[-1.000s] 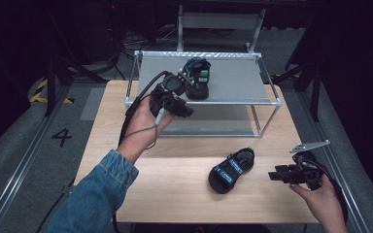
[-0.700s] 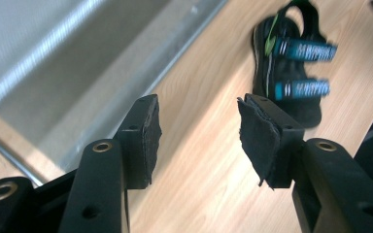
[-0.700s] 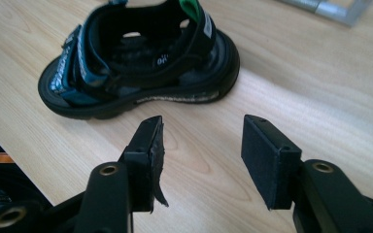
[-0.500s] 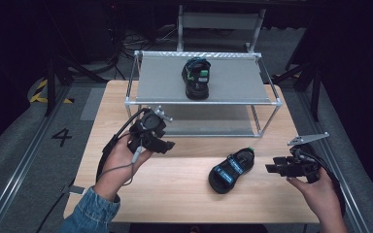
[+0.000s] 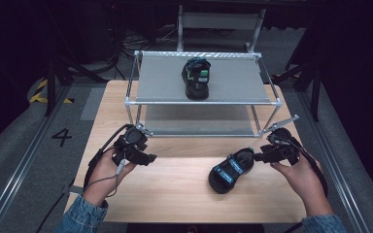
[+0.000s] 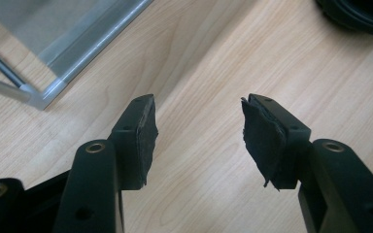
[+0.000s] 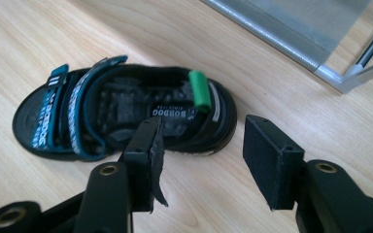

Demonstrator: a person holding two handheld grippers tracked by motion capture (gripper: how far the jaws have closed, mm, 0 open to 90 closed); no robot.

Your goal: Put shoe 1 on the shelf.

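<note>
Withdrawn from the shelf to the counter's left, the left tool (image 5: pixel 148 158) has just been opening, empty. Right tool (image 5: pixel 259 156), open and empty, nears the black-and-teal strapped sandal (image 5: pixel 231 170), heel toward it, toe pointing away.

left claw (image 5: pixel 143 158) just opened wide, empty; right claw (image 5: pixel 258 156) open

You are looking down and forward over the table (image 5: pixel 184 189) from above; both gripper cameras are sitting close to the wood, each sharing the rack's (image 6: pixel 73 58) lower frame.
</note>
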